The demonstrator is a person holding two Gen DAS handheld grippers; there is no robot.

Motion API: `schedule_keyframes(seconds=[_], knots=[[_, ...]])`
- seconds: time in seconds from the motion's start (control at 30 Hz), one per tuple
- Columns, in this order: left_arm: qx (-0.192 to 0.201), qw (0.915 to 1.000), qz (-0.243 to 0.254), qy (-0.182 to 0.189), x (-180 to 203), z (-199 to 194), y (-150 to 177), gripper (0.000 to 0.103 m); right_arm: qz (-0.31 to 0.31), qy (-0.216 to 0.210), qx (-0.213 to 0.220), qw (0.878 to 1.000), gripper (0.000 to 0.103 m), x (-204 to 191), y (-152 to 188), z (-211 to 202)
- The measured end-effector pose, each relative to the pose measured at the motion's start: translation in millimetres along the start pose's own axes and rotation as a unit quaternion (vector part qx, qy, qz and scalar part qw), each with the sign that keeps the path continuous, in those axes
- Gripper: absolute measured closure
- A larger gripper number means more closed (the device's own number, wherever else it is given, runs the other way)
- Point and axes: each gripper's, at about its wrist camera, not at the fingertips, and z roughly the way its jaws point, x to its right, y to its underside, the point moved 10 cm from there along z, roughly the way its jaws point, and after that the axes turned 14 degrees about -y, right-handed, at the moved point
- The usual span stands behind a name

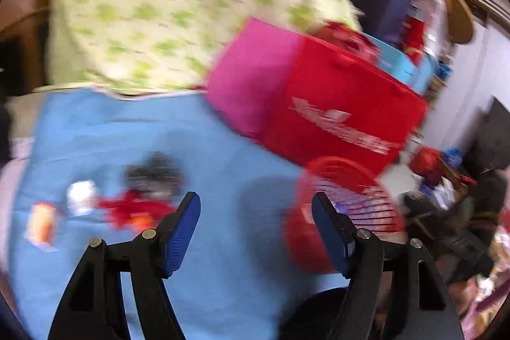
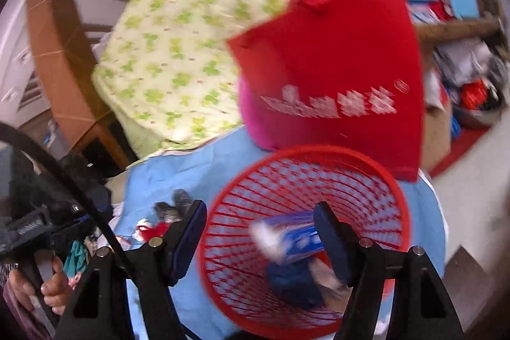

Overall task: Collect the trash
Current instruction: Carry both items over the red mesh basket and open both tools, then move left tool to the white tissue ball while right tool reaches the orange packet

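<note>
Basket (image 2: pixel 302 231) part-filled, light, tippable if knocked. Right gripper (image 2: pixel 259 231) spread, empty, above rim; left gripper (image 1: pixel 256 225) spread, empty. Scraps (image 1: pixel 134 203) blurred, easily mis-pinched with cloth (image 1: pixel 223 276).

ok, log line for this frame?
left hand-held gripper: open, empty | right hand-held gripper: open, over red basket | basket holds wrapper | scraps on blue cloth

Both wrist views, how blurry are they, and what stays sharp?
Left wrist view: heavy motion blur smears the trash on the blue cloth and the red box lettering; only the left gripper is crisp. Right wrist view: the red basket mesh and the wrapper inside are streaked; the right gripper stays sharp. Fisheye bends the edges in both.
</note>
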Motion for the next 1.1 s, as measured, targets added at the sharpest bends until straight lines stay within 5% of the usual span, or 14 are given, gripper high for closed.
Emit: schedule_keyframes(seconds=[0.1,0.17,0.27,0.4,0.6,0.9,1.1], knots=[[0.008,0.9949,-0.017,-0.099,-83.8,-10.4,14.5,0.03,-0.026,-0.052,-0.002,0.998,0.03,-42.7,-0.3,10.7],[0.013,0.9826,-0.016,-0.185,-144.5,-18.4,29.8,0.03,-0.043,-0.086,-0.018,0.995,0.03,-75.2,3.0,27.4],[0.004,0.97,-0.011,-0.243,-195.5,-21.9,52.1,0.03,-0.056,-0.129,-0.056,0.989,0.03,-117.5,15.4,61.8],[-0.036,0.9698,-0.037,-0.238,-235.3,-11.6,88.1,0.03,-0.06,-0.162,-0.125,0.977,0.03,-160.3,45.8,128.0],[-0.057,0.9701,-0.055,-0.229,-254.6,12.0,97.2,0.03,0.01,-0.173,-0.232,0.957,0.03,-161.7,106.5,233.3],[-0.087,0.9683,-0.024,-0.233,-266.0,85.1,48.0,0.03,0.029,-0.138,-0.291,0.946,0.032,-147.8,153.2,337.2],[-0.149,0.9649,-0.056,-0.209,-263.7,153.7,18.2,0.03,0.005,-0.092,-0.355,0.93,0.051,-137.0,189.4,376.8]])
